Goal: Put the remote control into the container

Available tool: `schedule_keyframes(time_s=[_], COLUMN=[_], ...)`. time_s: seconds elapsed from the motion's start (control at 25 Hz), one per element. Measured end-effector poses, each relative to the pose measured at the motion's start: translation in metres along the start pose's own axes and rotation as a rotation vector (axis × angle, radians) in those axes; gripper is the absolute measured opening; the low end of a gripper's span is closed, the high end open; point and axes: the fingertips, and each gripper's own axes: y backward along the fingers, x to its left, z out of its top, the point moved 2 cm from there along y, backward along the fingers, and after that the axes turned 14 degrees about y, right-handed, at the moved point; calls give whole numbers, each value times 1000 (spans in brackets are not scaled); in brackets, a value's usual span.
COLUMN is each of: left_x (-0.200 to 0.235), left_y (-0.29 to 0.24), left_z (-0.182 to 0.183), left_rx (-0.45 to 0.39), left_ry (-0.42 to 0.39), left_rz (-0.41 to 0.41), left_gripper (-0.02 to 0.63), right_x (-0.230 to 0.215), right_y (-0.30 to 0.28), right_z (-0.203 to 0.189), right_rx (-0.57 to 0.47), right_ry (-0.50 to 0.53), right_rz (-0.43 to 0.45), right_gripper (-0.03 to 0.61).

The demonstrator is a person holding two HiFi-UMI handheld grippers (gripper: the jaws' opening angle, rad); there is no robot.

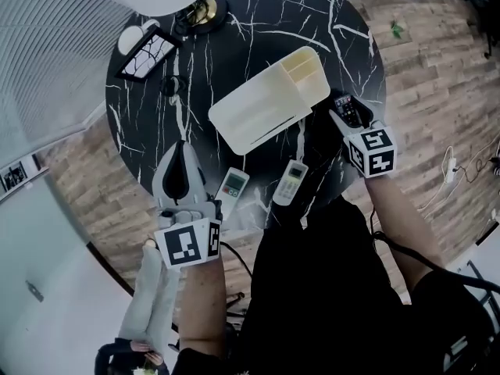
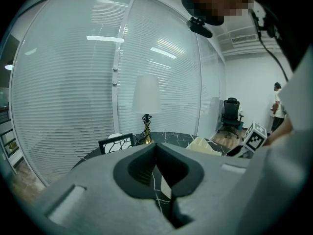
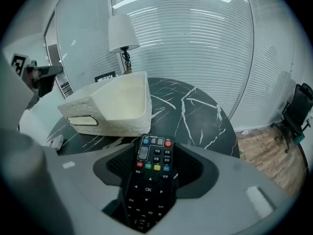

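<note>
My head camera looks steeply down from above onto the whole round counter (image 1: pixel 312 22), with my left gripper (image 1: pixel 182 148) and right gripper (image 1: pixel 342 112) at its near edge. The left gripper view looks almost level along its jaws, across the counter toward the lamp (image 2: pixel 146 99) and blinds (image 2: pixel 63 82). The right gripper view tilts downward, close to the container (image 3: pixel 112 104). All three views share the counter top, container and lamp.

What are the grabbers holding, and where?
The right gripper grips the black remote by its sides, near the middle. The left gripper is shut, empty.
</note>
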Motion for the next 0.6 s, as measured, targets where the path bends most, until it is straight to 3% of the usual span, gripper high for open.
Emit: schedule_keyframes(time_s=[0.6], left_x=[-36], left_y=[30], left_z=[58], left_rx=[-130], left_ry=[-20], left_rz=[-39], left_gripper=[2], right_x=[10], right_y=[84], right_z=[64], right_rx=[-248], right_ry=[43], right_rz=[25], right_gripper=[245])
